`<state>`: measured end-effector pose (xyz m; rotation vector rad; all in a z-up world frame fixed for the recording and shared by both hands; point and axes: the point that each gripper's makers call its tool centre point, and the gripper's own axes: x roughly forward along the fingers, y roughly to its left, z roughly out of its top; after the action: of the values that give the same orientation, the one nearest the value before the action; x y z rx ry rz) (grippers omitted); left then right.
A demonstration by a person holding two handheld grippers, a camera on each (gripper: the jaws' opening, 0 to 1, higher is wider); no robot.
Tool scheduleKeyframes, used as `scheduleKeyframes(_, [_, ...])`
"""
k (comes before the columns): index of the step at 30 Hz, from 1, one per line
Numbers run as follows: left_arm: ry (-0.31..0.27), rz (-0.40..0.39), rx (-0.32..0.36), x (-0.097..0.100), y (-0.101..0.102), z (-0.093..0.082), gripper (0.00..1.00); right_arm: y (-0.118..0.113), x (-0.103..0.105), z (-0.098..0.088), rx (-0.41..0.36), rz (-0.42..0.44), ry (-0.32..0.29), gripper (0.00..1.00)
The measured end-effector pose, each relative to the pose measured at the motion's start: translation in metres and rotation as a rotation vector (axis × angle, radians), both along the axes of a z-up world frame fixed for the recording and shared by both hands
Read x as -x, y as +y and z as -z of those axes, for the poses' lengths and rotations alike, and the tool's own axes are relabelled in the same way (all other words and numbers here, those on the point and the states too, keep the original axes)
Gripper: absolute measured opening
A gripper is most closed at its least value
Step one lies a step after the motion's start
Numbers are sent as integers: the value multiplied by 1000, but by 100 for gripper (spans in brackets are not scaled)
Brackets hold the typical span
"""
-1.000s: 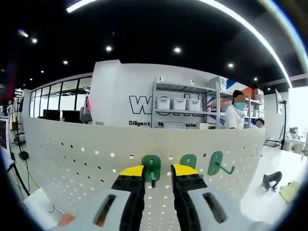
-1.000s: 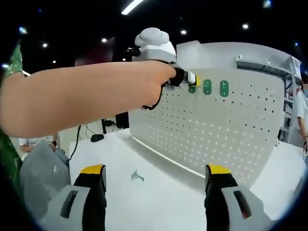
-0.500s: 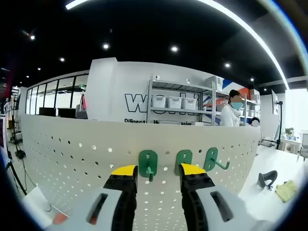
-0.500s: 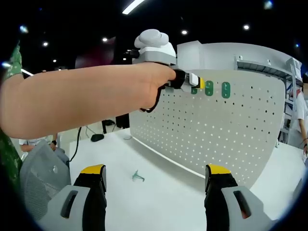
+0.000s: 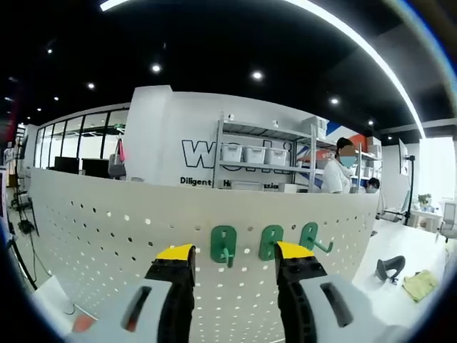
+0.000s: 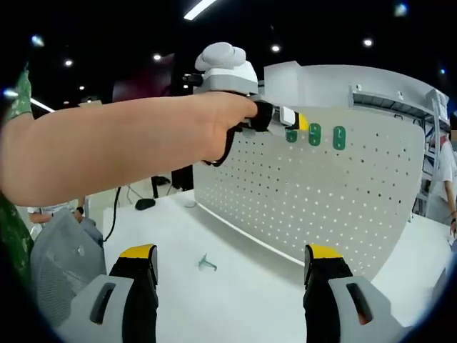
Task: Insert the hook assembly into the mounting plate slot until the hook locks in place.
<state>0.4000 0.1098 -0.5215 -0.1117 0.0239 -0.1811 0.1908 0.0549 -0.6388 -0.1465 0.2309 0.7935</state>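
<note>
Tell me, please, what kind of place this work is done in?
Probably an open office or lab workshop. A white pegboard carrying green hooks stands on a white table, metal shelving with storage bins lines the back wall, and ceiling spotlights shine from a dark ceiling.

Three green hooks (image 5: 223, 244) hang side by side on the white pegboard (image 5: 100, 236).

Matt white perforated pegboard (image 5: 107, 236), glossy green plastic hooks (image 5: 223, 245)
</note>
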Motion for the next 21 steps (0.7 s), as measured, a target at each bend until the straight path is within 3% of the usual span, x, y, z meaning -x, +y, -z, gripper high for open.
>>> scheduleKeyframes(21, [14, 164, -5, 42, 15, 4, 52, 17, 16, -7, 14, 7, -11, 86])
